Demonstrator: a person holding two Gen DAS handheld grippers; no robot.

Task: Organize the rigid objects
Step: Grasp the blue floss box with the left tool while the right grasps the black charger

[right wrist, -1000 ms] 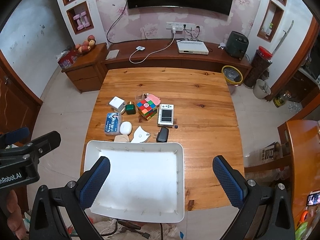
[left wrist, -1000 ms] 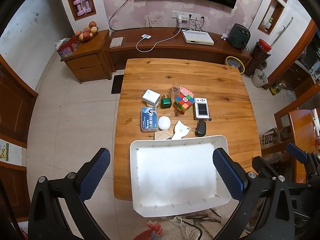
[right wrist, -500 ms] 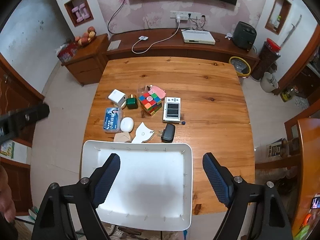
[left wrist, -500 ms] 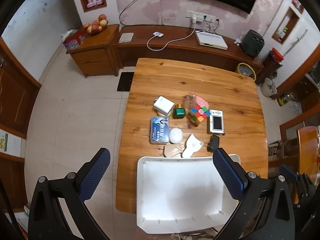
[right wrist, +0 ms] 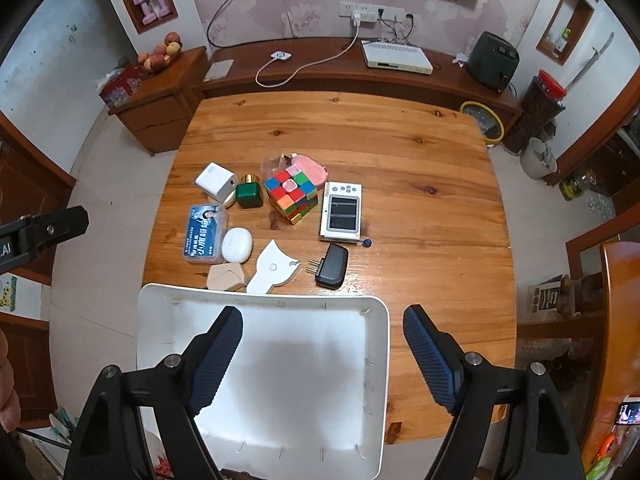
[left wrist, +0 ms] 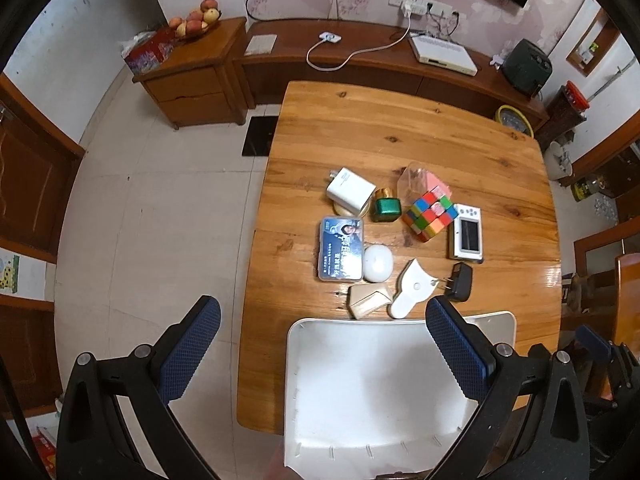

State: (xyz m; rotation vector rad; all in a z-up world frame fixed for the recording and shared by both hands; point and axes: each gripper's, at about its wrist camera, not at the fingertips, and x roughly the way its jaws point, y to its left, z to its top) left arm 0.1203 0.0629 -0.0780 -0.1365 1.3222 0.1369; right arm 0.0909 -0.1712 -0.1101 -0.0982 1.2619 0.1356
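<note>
A white tray (right wrist: 160,320) lies empty at the table's near edge; it also shows in the left wrist view (left wrist: 304,360). Beyond it lies a cluster: colour cube (right wrist: 292,196), white handheld device (right wrist: 342,212), black charger (right wrist: 332,266), white scraper (right wrist: 272,268), tan box (right wrist: 226,276), white oval case (right wrist: 237,244), blue card box (right wrist: 204,232), green jar (right wrist: 249,195), white adapter (right wrist: 215,185). My right gripper (right wrist: 322,344) is open and empty high above the tray. My left gripper (left wrist: 322,344) is open and empty above the tray's left edge.
The wooden table (right wrist: 360,136) stands on a tiled floor. A long TV cabinet (right wrist: 360,68) and a side cabinet (right wrist: 160,100) with fruit stand beyond it. A chair (right wrist: 616,320) is at the right.
The right gripper's jaws have narrowed but stay open, and it has come nearer the table. The left gripper has shifted left, so the table sits further right in its view.
</note>
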